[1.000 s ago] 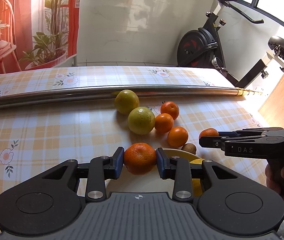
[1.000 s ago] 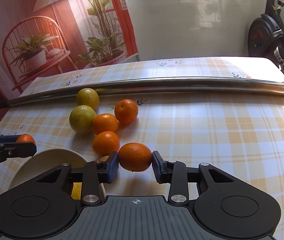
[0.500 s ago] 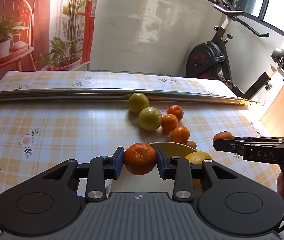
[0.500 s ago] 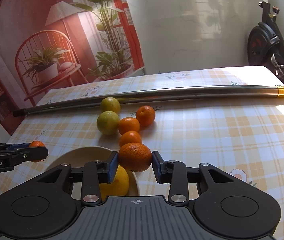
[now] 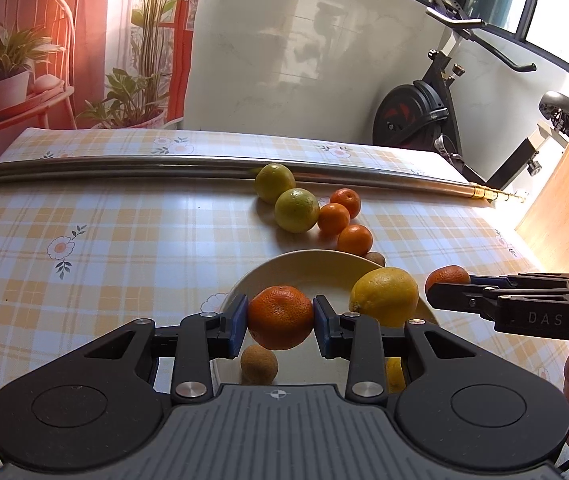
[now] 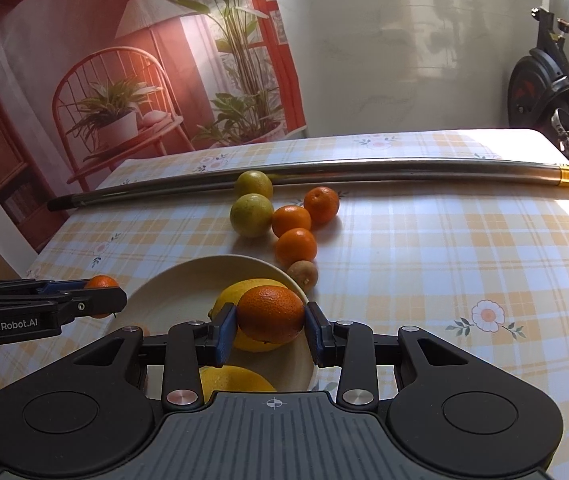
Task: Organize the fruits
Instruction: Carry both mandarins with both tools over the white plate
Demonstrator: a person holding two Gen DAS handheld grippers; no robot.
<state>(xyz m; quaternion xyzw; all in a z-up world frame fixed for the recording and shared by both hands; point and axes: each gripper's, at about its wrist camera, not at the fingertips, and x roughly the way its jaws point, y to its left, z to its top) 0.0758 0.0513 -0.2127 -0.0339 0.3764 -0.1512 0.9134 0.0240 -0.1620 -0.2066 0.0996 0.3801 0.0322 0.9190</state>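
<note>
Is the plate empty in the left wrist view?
No, the plate already holds a lemon and a small brown fruit.

Strong sunlight is received from the right; glare is seen on the tablecloth (image 6: pixel 464 240) and metal pole (image 5: pixel 124 170). Straight edges are bent by fisheye distortion.

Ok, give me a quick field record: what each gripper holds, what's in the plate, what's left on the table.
left gripper: shut on an orange, above the plate
right gripper: shut on an orange, above the plate
plate: two lemons, one small brown fruit
left on tablecloth: two green citrus, three mandarins, one brown fruit beside the plate
metal pole: behind the fruit
</note>
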